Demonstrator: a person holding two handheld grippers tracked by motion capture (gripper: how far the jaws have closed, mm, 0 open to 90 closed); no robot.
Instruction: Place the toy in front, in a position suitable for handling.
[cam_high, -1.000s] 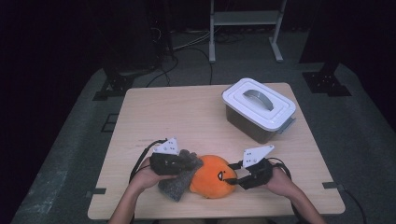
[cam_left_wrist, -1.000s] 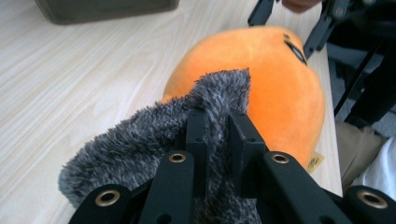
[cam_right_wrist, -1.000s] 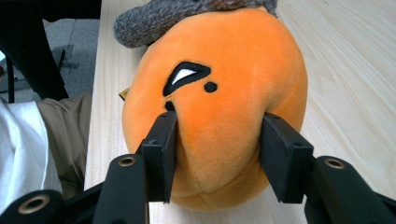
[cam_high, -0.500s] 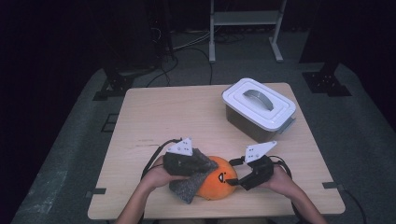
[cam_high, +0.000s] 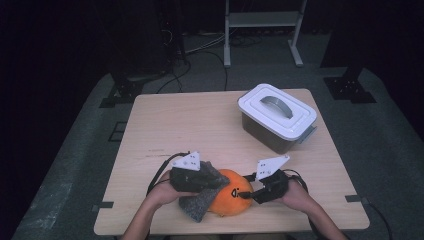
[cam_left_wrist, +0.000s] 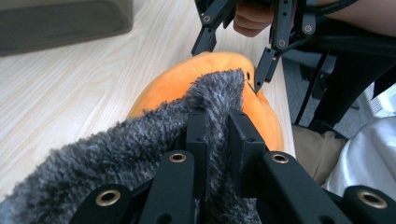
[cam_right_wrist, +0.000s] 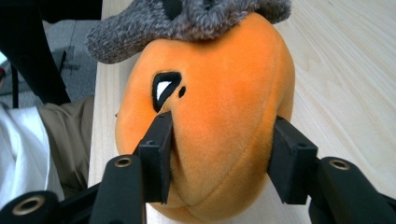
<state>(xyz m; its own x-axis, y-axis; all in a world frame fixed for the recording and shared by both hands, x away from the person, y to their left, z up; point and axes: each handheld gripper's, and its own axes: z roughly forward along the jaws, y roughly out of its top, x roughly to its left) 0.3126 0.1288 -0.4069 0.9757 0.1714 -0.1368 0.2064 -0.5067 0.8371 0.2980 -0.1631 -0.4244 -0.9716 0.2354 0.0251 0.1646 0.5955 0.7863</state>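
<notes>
In the high view we see the orange plush toy (cam_high: 227, 197) lying near the table (cam_high: 200, 125) edge at 6 o'clock, with the left gripper (cam_high: 202, 180) at its 9 o'clock holding the grey fuzzy cloth (cam_high: 200, 202) over it, the right gripper (cam_high: 250, 192) at its 3 o'clock, and a white lidded box (cam_high: 277, 117) well apart at 1 o'clock. In the left gripper view, our own jaws are clamped tight on the grey cloth (cam_left_wrist: 140, 140), which lies over the orange toy (cam_left_wrist: 187, 79), and the other gripper (cam_left_wrist: 252, 46) stands at 12 o'clock against the toy. In the right gripper view, the jaws have just been closing and now press the orange toy (cam_right_wrist: 224, 102) from both sides, the cloth (cam_right_wrist: 187, 18) resting on it at 12 o'clock.
</notes>
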